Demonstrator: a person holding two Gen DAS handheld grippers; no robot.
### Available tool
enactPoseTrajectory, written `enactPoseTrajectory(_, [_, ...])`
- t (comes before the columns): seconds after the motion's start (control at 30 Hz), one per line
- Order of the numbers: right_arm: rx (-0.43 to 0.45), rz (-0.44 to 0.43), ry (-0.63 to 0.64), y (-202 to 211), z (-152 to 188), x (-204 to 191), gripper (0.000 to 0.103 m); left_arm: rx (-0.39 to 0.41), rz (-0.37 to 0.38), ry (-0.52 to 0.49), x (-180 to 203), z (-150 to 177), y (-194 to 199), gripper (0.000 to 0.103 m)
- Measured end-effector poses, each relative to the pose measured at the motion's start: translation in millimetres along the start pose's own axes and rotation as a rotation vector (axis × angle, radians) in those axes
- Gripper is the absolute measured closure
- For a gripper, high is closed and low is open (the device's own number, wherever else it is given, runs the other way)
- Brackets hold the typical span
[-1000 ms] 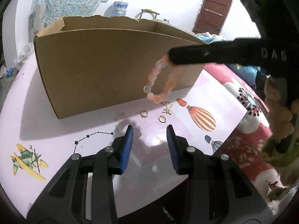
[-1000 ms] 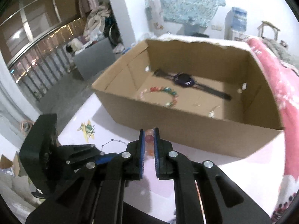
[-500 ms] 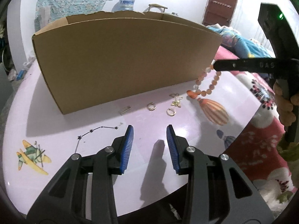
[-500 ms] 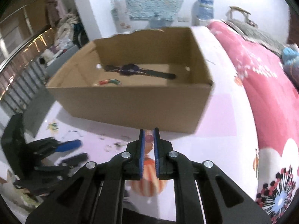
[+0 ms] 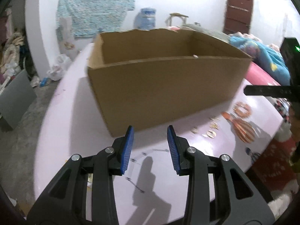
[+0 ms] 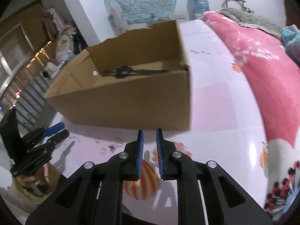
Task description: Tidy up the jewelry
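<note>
An open cardboard box (image 5: 159, 86) stands on the pale pink table (image 5: 75, 131); a dark wristwatch (image 6: 127, 70) lies inside it. A peach bead bracelet (image 5: 241, 110) lies on the table right of the box, under my right gripper (image 5: 247, 90). In the right wrist view the right gripper (image 6: 150, 133) has its jaws opening, with a narrow gap and nothing between them. Small gold rings (image 5: 211, 133) lie near the box's front wall. My left gripper (image 5: 150, 131) hangs open and empty before the box and shows as the left gripper (image 6: 62, 130) at the far left.
A pink flowered blanket (image 6: 262, 71) covers the right side of the table. A striped balloon print (image 5: 243, 129) marks the tabletop by the bracelet. A grey floor (image 5: 16, 131) drops away on the left, with clutter by the wall.
The right gripper carried the bead bracelet rightward and down past the box; the bracelet now lies on the table, free of the jaws. The left gripper tilted up toward the box.
</note>
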State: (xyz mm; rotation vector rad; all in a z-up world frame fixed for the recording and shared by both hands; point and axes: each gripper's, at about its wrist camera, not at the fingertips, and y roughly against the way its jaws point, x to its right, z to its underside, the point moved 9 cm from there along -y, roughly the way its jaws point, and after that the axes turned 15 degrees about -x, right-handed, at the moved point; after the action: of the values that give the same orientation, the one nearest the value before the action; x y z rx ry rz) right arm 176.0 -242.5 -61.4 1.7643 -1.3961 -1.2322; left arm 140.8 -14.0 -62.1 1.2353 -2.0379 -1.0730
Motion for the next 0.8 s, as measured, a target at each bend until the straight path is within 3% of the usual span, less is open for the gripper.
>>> enactPoseTrajectory(0.2, [0.005, -0.027, -0.021, -5.2, -13.7, -4.4, 0.089, 0.016, 0.016, 0.065, -21.9, -13.2, 1.4, 0.069])
enactPoseTrajectory(0.4, [0.004, -0.058, -0.036, -8.6, -17.1, -6.7, 0.089, 0.020, 0.012, 0.068, -26.4, -17.4, -0.7, 0.069])
enactPoseTrajectory(0.57, [0.004, -0.029, -0.032, -9.8, -17.0, -7.7, 0.088, 0.020, 0.004, 0.061, -27.7, -23.5, -3.7, 0.068])
enactPoseTrajectory(0.6, [0.008, 0.000, -0.018, -7.1, -13.2, -9.9, 0.085, 0.015, 0.011, 0.055, -26.1, -22.9, -4.2, 0.068])
enactPoseTrajectory(0.67, [0.017, 0.024, 0.015, -1.0, -2.5, -17.7, 0.061, 0.004, 0.021, 0.041, -20.9, -18.1, -3.3, 0.063])
enactPoseTrajectory(0.73, [0.005, 0.033, 0.071, 1.6, 14.6, -28.8, 0.055, -0.016, 0.027, 0.017, -11.6, -7.2, -2.9, 0.048])
enactPoseTrajectory(0.8, [-0.038, 0.040, 0.110, -3.0, 35.5, -38.4, 0.053, -0.042, 0.013, -0.013, -3.9, 4.2, -4.2, 0.043])
